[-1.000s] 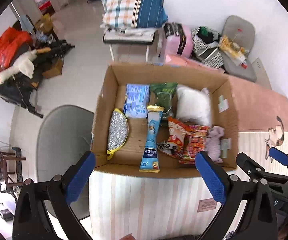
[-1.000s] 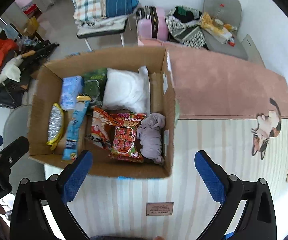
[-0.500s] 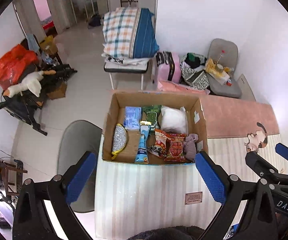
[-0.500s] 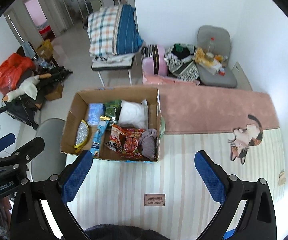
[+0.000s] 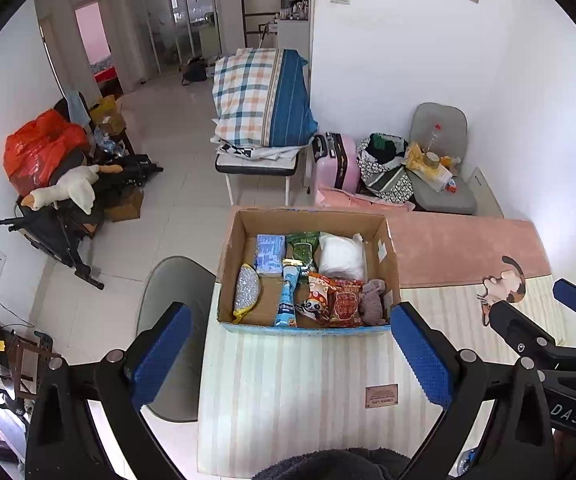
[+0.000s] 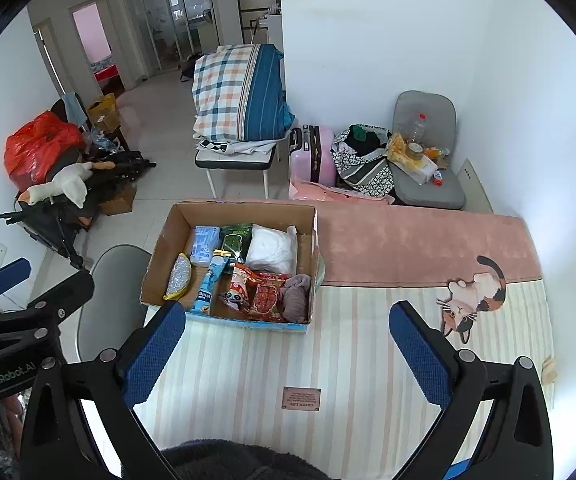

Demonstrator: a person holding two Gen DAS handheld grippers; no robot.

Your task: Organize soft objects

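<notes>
An open cardboard box (image 5: 235, 264) (image 6: 159, 264) stands on a striped mat (image 5: 308, 380) (image 6: 348, 360). Inside lie a white pillow pack (image 5: 342, 256) (image 6: 270, 246), a mauve cloth (image 5: 373, 306) (image 6: 296, 296), red snack bags (image 5: 344, 302) (image 6: 266, 296), a blue stick pack (image 5: 288, 300) (image 6: 208, 288), a blue tissue pack (image 5: 270, 254) (image 6: 204, 242), a green packet (image 5: 302, 246) (image 6: 237, 240) and a silver scourer (image 5: 246, 290) (image 6: 179, 278). My left gripper (image 5: 288, 354) and right gripper (image 6: 286, 354) are both open and empty, held high above the mat, short of the box.
A pink rug (image 6: 408, 248) with a cat picture (image 6: 472, 300) lies right of the box. A grey chair (image 5: 172, 292) stands left of the mat. A folded plaid quilt on a bench (image 6: 238, 96), a pink suitcase (image 6: 314, 156) and a loaded grey chair (image 6: 424, 152) stand behind.
Both grippers have pulled up and back from the box, which now looks much smaller and farther. Both have stayed open and empty.
</notes>
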